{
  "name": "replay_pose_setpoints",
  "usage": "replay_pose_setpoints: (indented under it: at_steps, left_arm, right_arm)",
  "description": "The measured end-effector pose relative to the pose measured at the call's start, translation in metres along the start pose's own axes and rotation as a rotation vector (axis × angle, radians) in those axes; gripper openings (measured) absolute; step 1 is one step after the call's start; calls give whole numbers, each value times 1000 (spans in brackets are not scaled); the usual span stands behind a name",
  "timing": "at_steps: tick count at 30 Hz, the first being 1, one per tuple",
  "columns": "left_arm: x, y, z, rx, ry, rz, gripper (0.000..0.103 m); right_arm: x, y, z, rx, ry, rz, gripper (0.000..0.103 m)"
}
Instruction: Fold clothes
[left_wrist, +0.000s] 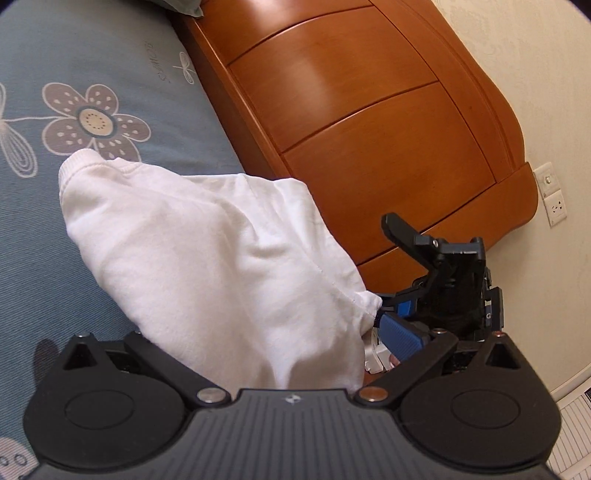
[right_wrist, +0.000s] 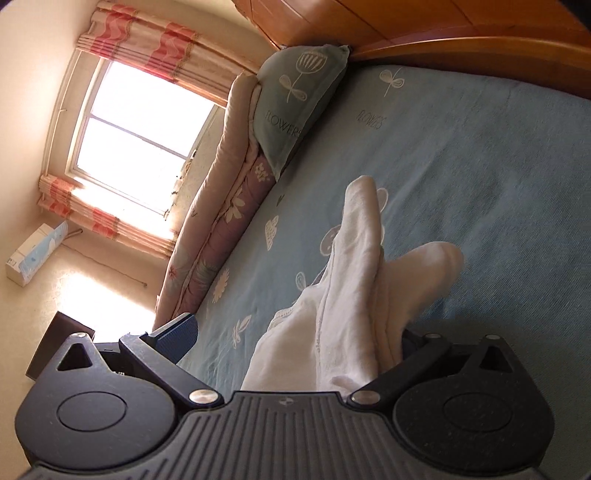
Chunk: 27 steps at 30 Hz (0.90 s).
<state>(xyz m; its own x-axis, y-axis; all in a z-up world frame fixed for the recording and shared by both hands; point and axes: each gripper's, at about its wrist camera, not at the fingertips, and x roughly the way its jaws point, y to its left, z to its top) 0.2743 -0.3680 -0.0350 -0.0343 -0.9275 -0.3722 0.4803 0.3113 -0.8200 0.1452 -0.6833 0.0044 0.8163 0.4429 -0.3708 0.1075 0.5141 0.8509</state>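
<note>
Both cameras sit low behind their own gripper bodies, close above the blue bedsheet (left_wrist: 33, 229). The left wrist view looks across the sheet toward the wooden headboard (left_wrist: 354, 122) and the wall socket (left_wrist: 552, 192) beyond it, with the other gripper (left_wrist: 402, 325) close in at its lower right. The right wrist view faces along the sheet (right_wrist: 480, 166) away from that side, toward the pillow (right_wrist: 295, 107) against the headboard (right_wrist: 461, 33) and the window (right_wrist: 136, 136) beyond. The 2 views share the sheet, the headboard and the white garment (left_wrist: 221, 266) (right_wrist: 351, 288), which fills each near foreground.
</note>
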Motion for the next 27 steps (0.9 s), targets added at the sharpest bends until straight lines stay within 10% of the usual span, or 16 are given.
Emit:
replay_pose_setpoints:
  at_steps: [14, 20, 27]
  left_arm:
    - [90, 24, -21, -24, 167, 51, 101]
    - [51, 55, -11, -101, 56, -19, 101]
    - [67, 70, 24, -209, -69, 13, 102]
  right_arm:
    - [0, -75, 37, 70, -30, -213, 103]
    - [-39, -73, 24, -71, -174, -432, 103]
    - [-59, -20, -12, -294, -213, -274, 103]
